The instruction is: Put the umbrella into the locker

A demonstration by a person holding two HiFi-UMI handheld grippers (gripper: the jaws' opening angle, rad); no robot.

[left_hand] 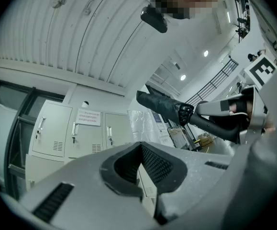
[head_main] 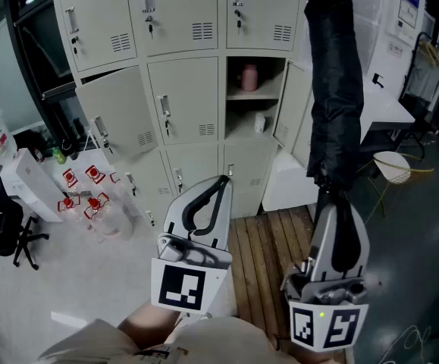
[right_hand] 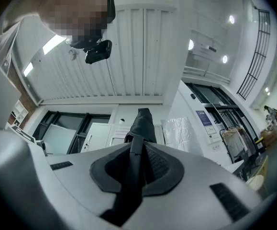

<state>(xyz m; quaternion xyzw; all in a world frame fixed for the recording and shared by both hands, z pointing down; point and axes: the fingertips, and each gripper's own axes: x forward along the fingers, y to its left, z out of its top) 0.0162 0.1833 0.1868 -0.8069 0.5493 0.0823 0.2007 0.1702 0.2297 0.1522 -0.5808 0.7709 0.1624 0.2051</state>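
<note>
Presently: task barely begun. Umbrella [head_main: 333, 89], folded and black, stands upright out of the right gripper [head_main: 330, 203], whose jaws are clamped on its lower end. It is not yet in the locker [head_main: 239, 112]; the open compartment lies ahead and to this gripper's left, well apart. Remaining, by my reckoning: carry across, insert, release. Left gripper [head_main: 221, 182]: jaws together, empty, beside the right.

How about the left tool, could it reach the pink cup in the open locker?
Probably yes. The door of the pale metal locker stands open, nothing stands before the pink cup on its upper shelf, and the left tool is shut on nothing. The folded black umbrella stands further right.
</note>
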